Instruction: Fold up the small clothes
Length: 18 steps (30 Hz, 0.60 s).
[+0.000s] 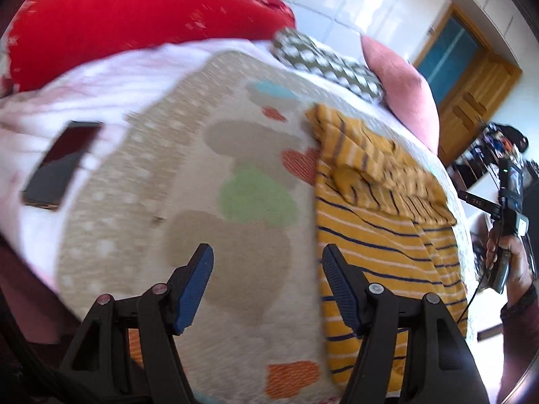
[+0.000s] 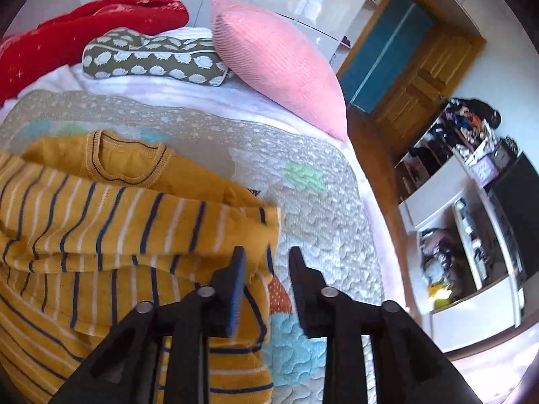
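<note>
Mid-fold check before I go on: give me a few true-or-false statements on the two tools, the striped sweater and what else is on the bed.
1. The left tool is open and holds nothing. True.
2. The right tool is clamped on the pink pillow. False: it is open, beside the yellow striped sweater; the pillow lies far off.
3. A dark phone lies on the bed. True.
4. The sweater is green. False: yellow with navy and white stripes.
5. A red blanket is at the bed's far side. True.

We see a mustard sweater (image 2: 111, 215) — navy and white stripes — a pink pillow (image 2: 279, 64), red blanket (image 2: 84, 27).
</note>
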{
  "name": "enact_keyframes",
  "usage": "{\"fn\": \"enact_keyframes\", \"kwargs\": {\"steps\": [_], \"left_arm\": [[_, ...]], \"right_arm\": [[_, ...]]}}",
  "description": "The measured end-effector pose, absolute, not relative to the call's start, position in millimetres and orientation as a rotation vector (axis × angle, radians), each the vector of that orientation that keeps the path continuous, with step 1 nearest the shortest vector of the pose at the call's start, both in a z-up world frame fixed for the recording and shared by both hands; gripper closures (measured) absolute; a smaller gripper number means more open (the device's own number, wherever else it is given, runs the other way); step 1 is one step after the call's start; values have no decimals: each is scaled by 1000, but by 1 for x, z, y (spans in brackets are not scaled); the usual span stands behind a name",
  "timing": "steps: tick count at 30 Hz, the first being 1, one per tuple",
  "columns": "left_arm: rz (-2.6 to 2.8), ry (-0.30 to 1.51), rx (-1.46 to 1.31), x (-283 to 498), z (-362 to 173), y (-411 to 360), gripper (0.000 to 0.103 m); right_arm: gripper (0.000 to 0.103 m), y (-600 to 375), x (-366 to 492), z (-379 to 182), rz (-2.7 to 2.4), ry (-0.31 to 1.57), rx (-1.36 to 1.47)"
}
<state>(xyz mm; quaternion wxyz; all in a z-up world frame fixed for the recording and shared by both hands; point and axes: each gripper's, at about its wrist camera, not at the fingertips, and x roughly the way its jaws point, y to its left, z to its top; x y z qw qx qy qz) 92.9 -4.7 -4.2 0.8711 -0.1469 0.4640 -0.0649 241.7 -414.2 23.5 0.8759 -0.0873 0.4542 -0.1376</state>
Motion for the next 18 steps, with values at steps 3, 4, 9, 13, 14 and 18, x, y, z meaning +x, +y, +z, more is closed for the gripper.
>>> {"fn": "enact_keyframes", "kwargs": {"steps": [3,4,9,13,14,18], "left_arm": [[-204,1051,-316,104,-24,-34,37],[-223,1070,-319,103,-29,-42,37],[-293,1136,-306,82,-46,-73,37],[-321,1173,-290,55,-56,-88,37],[-326,1183,-289,49,-59,-90,37],[-367,1208,-330,24,-75,-99,28]], "right_arm": [[47,-440,205,16,-210,953,19],[47,-445,191,10,-188,967,61],[42,-439,94,-17,-45,1027,217],[37,-417,22,-37,15,1037,253],[37,-412,8,-41,19,1035,252],[33,-399,-32,-53,39,1028,294]]}}
